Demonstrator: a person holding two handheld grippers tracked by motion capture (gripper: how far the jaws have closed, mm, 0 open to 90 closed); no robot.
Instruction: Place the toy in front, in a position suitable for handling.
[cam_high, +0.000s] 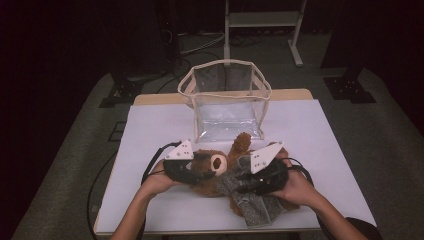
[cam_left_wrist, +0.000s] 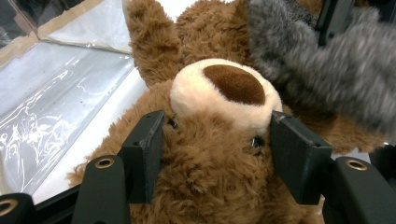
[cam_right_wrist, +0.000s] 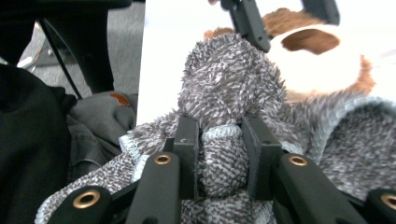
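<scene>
Left gripper (cam_left_wrist: 212, 154) jaws clamp the bear's (cam_left_wrist: 210, 140) head, snout just ahead; right gripper (cam_right_wrist: 218, 154) jaws pinch the grey cloth (cam_right_wrist: 229, 88) fold; bag (cam_high: 227, 100) beyond both.

Teddy bear (cam_high: 216, 172): body largely covered by grey fleece garment (cam_high: 252, 202) and both grippers; eyes half hidden behind jaws in left gripper view. Garment's lower hem was cut off by the right gripper view's bottom edge. Clear bag (cam_high: 226, 100): contents indiscernible.

Both tools grip the teddy bear (cam_high: 220, 172) (grey garment (cam_high: 252, 202) on it) before the clear bag (cam_high: 227, 100).
</scene>
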